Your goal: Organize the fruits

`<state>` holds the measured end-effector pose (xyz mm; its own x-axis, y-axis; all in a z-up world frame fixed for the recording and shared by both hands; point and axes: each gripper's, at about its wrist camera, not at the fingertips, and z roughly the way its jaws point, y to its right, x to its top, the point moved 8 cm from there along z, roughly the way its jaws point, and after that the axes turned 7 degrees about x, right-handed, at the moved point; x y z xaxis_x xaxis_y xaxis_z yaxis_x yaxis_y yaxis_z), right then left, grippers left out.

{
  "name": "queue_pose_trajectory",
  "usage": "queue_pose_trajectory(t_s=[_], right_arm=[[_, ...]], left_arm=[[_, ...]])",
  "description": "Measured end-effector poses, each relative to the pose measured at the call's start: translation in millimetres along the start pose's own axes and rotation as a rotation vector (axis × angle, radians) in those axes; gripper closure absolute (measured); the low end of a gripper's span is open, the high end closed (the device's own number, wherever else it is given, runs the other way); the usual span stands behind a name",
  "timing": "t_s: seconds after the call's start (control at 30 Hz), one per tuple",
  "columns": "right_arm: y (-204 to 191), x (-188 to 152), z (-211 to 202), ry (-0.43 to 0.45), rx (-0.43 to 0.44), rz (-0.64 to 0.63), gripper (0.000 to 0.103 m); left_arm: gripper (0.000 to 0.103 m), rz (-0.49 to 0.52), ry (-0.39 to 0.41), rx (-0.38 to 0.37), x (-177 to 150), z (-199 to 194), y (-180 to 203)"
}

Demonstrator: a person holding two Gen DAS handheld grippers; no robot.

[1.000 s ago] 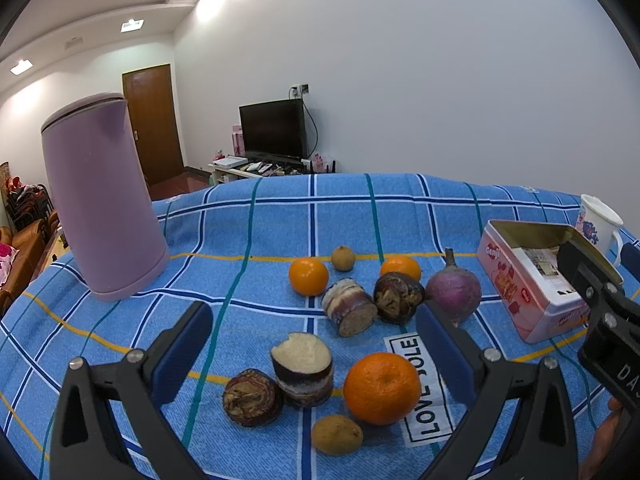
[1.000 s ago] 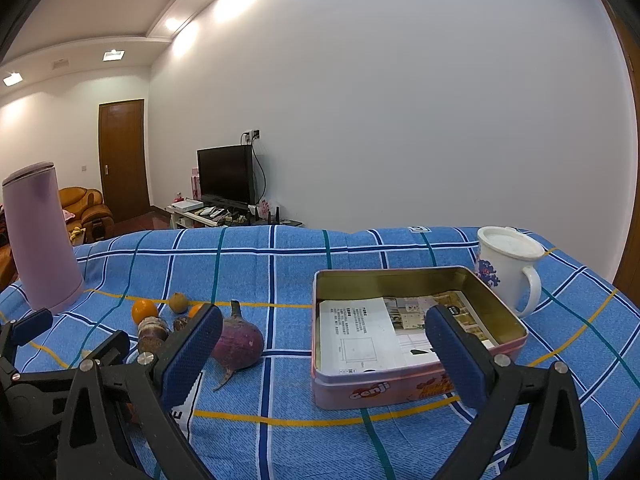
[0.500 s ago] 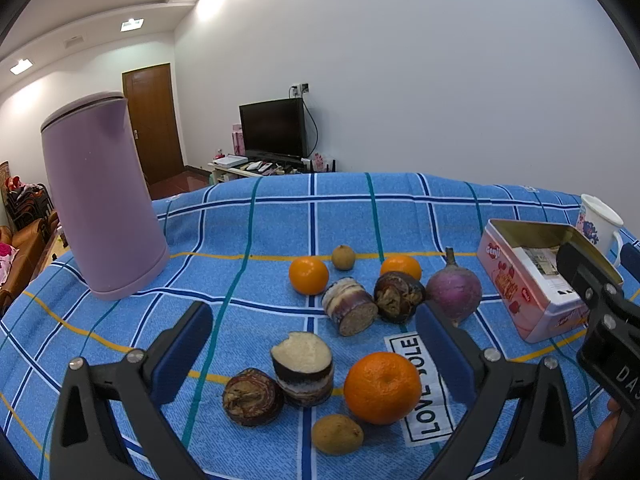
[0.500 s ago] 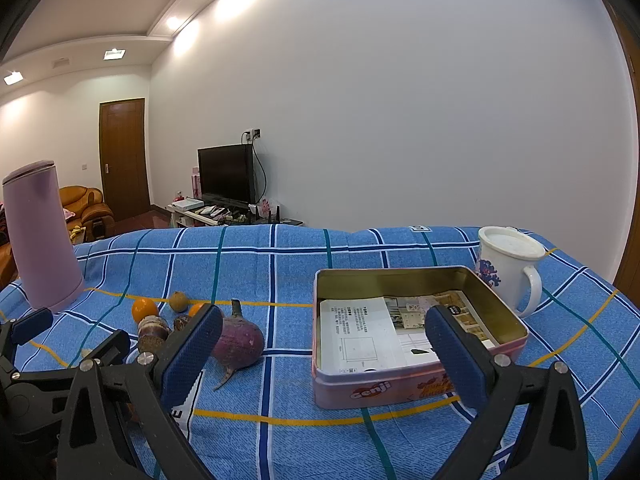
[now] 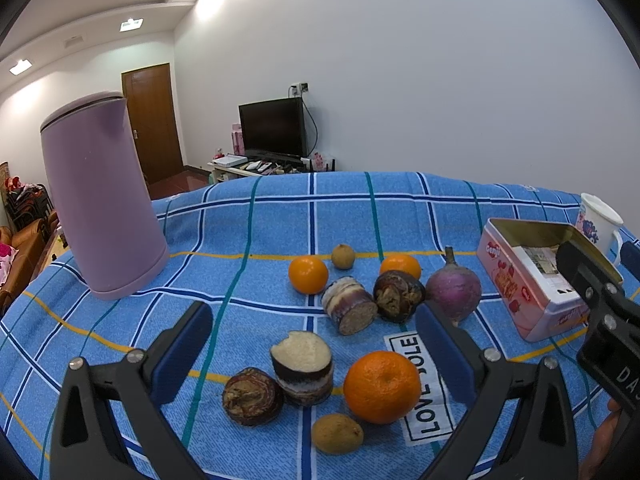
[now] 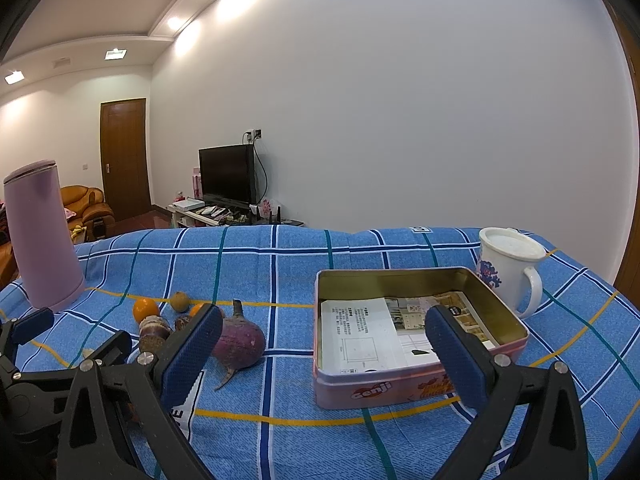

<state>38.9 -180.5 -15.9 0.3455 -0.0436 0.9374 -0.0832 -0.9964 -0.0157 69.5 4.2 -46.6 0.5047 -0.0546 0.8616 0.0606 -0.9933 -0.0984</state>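
Observation:
Fruits lie on a blue checked cloth (image 5: 280, 216). In the left wrist view a large orange (image 5: 382, 386) is nearest, with a cut sugarcane piece (image 5: 302, 366), a dark water chestnut (image 5: 252, 396) and a small brown longan (image 5: 337, 433) beside it. Farther back lie two oranges (image 5: 308, 275), a cane piece (image 5: 349, 300), a chestnut (image 5: 398, 295) and a purple turnip (image 5: 454, 290). My left gripper (image 5: 314, 354) is open above the near group. My right gripper (image 6: 324, 352) is open and empty, in front of an open pink tin (image 6: 416, 332); the turnip (image 6: 239, 340) lies to its left.
A tall lilac kettle (image 5: 100, 196) stands at the back left. A white mug (image 6: 508, 266) stands behind the tin, which holds printed leaflets (image 6: 360, 340). A "LOVE SOLE" label (image 5: 420, 388) is sewn on the cloth. The other gripper's body (image 5: 600, 320) shows at the right edge.

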Motion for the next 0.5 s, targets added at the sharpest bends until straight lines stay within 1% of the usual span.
queue_pose_trajectory(t_s=[0.5], right_arm=[[-1.9,0.5,-0.8,-0.002,0.011,0.0,0.001]], left_arm=[[0.0,0.0,-0.003,0.0,-0.5,-0.3,-0.1]])
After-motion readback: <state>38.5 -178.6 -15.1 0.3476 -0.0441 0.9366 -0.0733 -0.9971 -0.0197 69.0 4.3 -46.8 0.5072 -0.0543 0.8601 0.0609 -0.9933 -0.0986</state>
